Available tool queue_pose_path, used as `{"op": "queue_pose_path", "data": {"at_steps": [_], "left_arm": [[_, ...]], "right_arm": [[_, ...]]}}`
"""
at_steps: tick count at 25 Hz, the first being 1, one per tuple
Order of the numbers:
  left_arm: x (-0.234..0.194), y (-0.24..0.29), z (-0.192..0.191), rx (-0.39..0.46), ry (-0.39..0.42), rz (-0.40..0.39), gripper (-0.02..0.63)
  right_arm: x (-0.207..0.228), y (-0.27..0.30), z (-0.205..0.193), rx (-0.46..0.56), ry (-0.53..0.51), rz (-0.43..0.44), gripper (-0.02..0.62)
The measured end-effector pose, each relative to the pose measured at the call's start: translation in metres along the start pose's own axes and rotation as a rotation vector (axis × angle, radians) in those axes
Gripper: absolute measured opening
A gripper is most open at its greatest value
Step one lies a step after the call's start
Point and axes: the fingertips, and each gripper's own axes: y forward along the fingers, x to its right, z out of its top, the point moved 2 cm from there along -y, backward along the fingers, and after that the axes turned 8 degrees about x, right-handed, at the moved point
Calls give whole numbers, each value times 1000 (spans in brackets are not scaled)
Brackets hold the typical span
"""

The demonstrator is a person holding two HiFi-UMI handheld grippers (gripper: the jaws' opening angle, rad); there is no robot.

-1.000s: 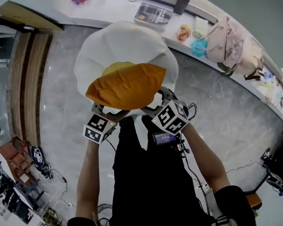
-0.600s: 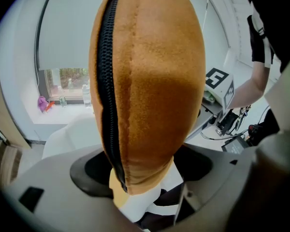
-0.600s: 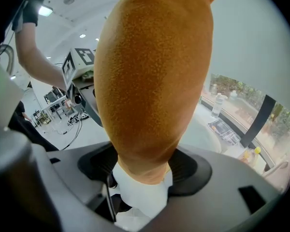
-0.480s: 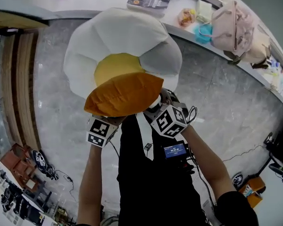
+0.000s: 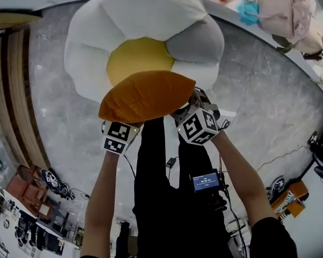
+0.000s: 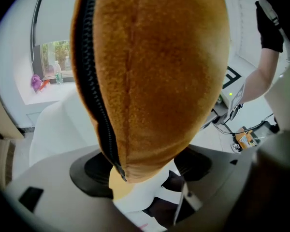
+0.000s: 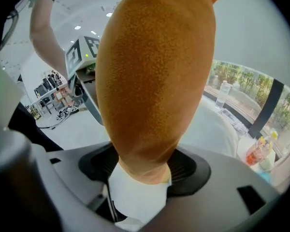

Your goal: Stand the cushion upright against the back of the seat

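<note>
An orange cushion [image 5: 148,94] hangs level over the front of a fried-egg seat [image 5: 140,15], white with a yellow centre [image 5: 134,58] and a grey patch. My left gripper [image 5: 121,122] pinches the cushion's near left edge, by the black zip [image 6: 94,105]. My right gripper [image 5: 184,110] pinches the near right edge, its jaws closing tighter with the cushion between them. In the left gripper view the cushion [image 6: 154,71] fills the frame above the left gripper [image 6: 145,170]. In the right gripper view the cushion [image 7: 154,81] does the same above the right gripper [image 7: 142,170].
A long white ledge [image 5: 237,20] runs behind the seat, with a pink bag [image 5: 288,9] and a blue item [image 5: 249,9] on it. Grey marble floor [image 5: 258,90] surrounds the seat. Wooden panelling [image 5: 11,90] lines the left side. Clutter [image 5: 32,187] lies at the lower left.
Both grippers have come down with the cushion toward the seat. The seat now looks larger and more of its yellow centre shows beyond the cushion.
</note>
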Motion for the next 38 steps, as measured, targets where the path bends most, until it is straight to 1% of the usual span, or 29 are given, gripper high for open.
{"op": "queue_pose_path", "data": {"at_steps": [2, 5, 9, 12, 17, 19, 23, 30, 35, 38], "left_arm": [[-12, 6, -13, -20, 9, 9, 399], [-31, 12, -30, -20, 34, 27, 399], [-48, 29, -36, -9, 93, 29, 399], [-63, 48, -45, -31, 105, 45, 399], [-89, 84, -46, -72, 80, 97, 399], [-96, 95, -48, -82, 89, 123, 399], [-113, 115, -46, -78, 110, 187, 399], [-143, 143, -39, -64, 136, 244, 399], [-172, 165, -42, -114, 146, 251, 399], [-180, 181, -43, -139, 158, 248, 399]], "right_arm": [[-2, 18, -8, -2, 3, -17, 328], [-3, 43, -15, 4, 19, -36, 327], [3, 70, -31, 12, 52, -47, 327], [14, 89, -44, 4, 50, -53, 327], [45, 118, -62, -14, -57, -71, 327], [55, 128, -69, -3, -68, -69, 327], [77, 147, -79, 19, -73, -58, 327], [112, 177, -89, 16, -55, -63, 327], [137, 198, -93, 0, -28, -98, 324], [147, 209, -104, -17, 9, -114, 322]]}}
